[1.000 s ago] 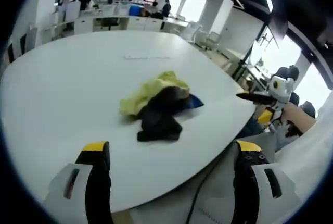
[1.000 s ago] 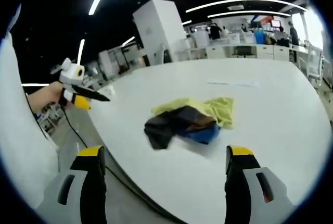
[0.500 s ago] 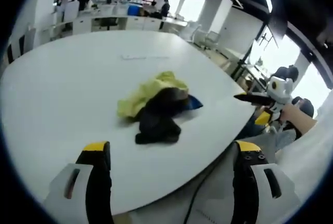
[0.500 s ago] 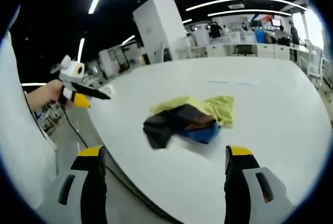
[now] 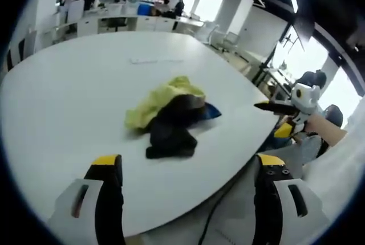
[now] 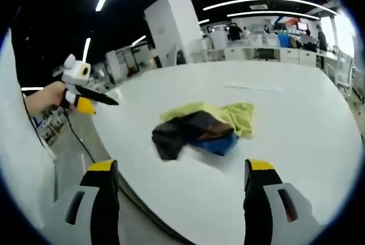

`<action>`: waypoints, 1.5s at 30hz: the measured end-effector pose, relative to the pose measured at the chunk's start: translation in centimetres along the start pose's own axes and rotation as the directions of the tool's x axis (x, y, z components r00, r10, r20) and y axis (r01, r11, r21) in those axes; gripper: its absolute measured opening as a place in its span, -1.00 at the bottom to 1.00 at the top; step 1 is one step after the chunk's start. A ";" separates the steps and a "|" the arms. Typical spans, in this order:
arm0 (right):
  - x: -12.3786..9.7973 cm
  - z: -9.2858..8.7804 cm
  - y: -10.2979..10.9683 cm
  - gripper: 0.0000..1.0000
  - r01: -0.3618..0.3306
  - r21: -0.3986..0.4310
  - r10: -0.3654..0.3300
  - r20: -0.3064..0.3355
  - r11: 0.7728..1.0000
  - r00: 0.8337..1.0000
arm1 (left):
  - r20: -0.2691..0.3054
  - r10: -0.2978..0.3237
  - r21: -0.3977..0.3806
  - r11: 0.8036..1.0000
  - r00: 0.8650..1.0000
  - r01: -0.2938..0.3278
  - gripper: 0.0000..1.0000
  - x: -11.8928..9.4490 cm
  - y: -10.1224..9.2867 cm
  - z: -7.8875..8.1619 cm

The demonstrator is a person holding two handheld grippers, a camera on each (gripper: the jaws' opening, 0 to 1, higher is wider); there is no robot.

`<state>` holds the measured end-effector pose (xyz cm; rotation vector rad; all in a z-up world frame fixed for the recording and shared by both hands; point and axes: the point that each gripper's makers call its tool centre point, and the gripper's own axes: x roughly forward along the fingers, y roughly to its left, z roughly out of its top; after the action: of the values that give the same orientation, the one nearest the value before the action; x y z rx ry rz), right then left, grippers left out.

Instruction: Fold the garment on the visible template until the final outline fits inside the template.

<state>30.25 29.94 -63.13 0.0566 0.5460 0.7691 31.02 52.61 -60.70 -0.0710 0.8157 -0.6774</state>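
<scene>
While both tools hang off the table edge: nothing is gripped.
Garments: a crumpled heap (image 5: 171, 119) of yellow, black and blue cloth lies near the middle of the white table (image 5: 68, 102).
Left gripper (image 5: 188, 199): jaws spread wide, empty, well short of the heap.
Right gripper (image 6: 177, 202): jaws wide apart, holding nothing, heap (image 6: 197, 131) ahead.

A crumpled pile of clothes (image 5: 169, 118) sits on a white table (image 5: 68, 97); its black, yellow and blue parts overlap, so each garment's shape is hidden. A faint mark (image 6: 252, 89) on the far tabletop is too small to make out. Both views cut off the table's near edge.
</scene>
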 end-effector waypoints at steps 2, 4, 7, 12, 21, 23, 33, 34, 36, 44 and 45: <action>0.1 0.0 -0.2 0.79 0.003 0.008 -0.003 0.005 1.000 1.000 | -0.001 -0.003 -0.001 1.000 1.000 0.003 0.84 0.1 0.0 0.0; 0.2 0.1 -0.3 0.74 0.015 0.006 -0.015 0.009 1.000 1.000 | -0.004 -0.003 0.001 1.000 1.000 0.003 0.81 0.3 0.0 0.0; 0.6 0.1 -0.3 0.71 0.025 -0.005 -0.025 0.015 1.000 1.000 | -0.009 -0.004 0.001 1.000 1.000 0.004 0.80 0.5 0.1 0.0; 1.1 -0.1 -0.4 0.67 0.032 -0.004 -0.032 0.009 0.999 0.999 | -0.021 -0.007 0.012 1.000 1.000 0.007 0.80 0.9 0.1 -0.1; 1.6 0.1 -0.7 0.56 0.034 -0.006 -0.034 0.007 0.999 0.999 | -0.030 -0.015 0.029 0.999 0.999 0.016 0.78 1.8 0.2 0.5; 1.6 0.3 -0.8 0.52 0.040 -0.005 -0.040 0.016 0.999 0.999 | -0.032 -0.018 0.033 0.999 0.999 0.019 0.78 2.0 0.2 0.6; 2.1 0.1 -0.8 0.37 0.039 0.011 -0.039 0.020 0.999 0.999 | -0.035 -0.036 0.049 0.998 0.999 0.038 0.77 2.8 0.0 1.1; 2.2 0.1 -0.8 0.36 0.040 0.014 -0.040 0.022 0.999 0.999 | -0.037 -0.039 0.049 0.998 0.999 0.041 0.78 2.9 0.0 1.1; 2.6 -0.1 -0.5 0.31 0.031 0.018 -0.032 0.021 0.999 0.999 | -0.037 -0.041 0.051 0.998 0.998 0.043 0.79 3.2 0.0 1.2; 3.3 -0.8 -0.4 0.24 0.023 0.042 -0.024 0.005 0.999 1.000 | -0.035 -0.056 0.062 0.996 0.998 0.058 0.77 4.1 -0.1 2.0; 3.3 -0.9 -0.5 0.24 0.023 0.043 -0.023 0.001 0.999 1.000 | -0.036 -0.056 0.064 0.996 0.998 0.059 0.77 4.2 -0.1 2.0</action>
<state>32.09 31.70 -65.51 0.0902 0.5607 0.7345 34.41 49.68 -61.96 -0.0244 0.8265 -0.7606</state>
